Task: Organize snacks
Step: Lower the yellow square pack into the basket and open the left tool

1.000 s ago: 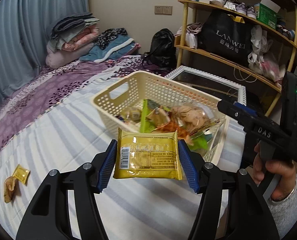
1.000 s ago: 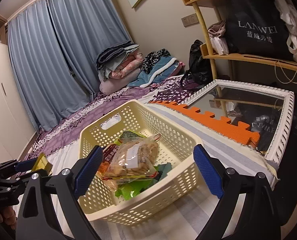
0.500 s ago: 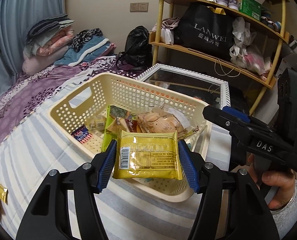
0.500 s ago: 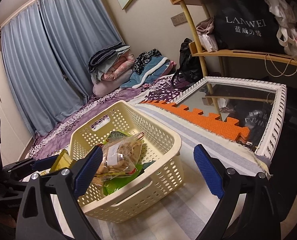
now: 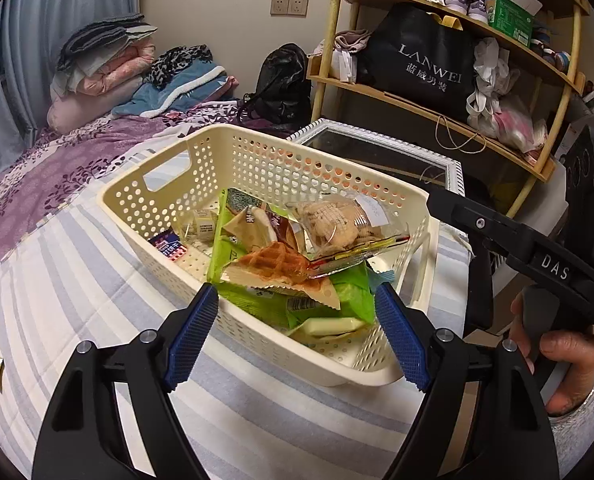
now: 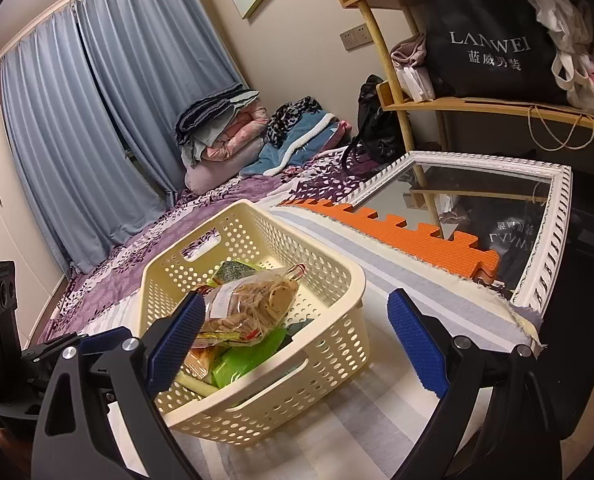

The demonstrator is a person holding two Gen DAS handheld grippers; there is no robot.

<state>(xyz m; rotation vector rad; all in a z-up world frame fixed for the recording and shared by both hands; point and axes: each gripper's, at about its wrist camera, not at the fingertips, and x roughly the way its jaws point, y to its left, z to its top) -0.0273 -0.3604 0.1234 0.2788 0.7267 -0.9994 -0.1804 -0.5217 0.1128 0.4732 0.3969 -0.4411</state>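
Left wrist view shows my left gripper (image 5: 297, 332) opening with nothing between its jaws, so I should lift straight up from the basket (image 5: 169, 216) below.

Black grippers, blue ribbed fingers (image 5: 193, 336), grey sleeve (image 5: 589, 424)

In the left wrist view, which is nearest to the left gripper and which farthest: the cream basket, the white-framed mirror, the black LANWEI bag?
From the left gripper:
1. Cream basket, directly ahead.
2. White-framed mirror, behind the basket, to the right.
3. Black LANWEI bag, on the shelf, upper right.
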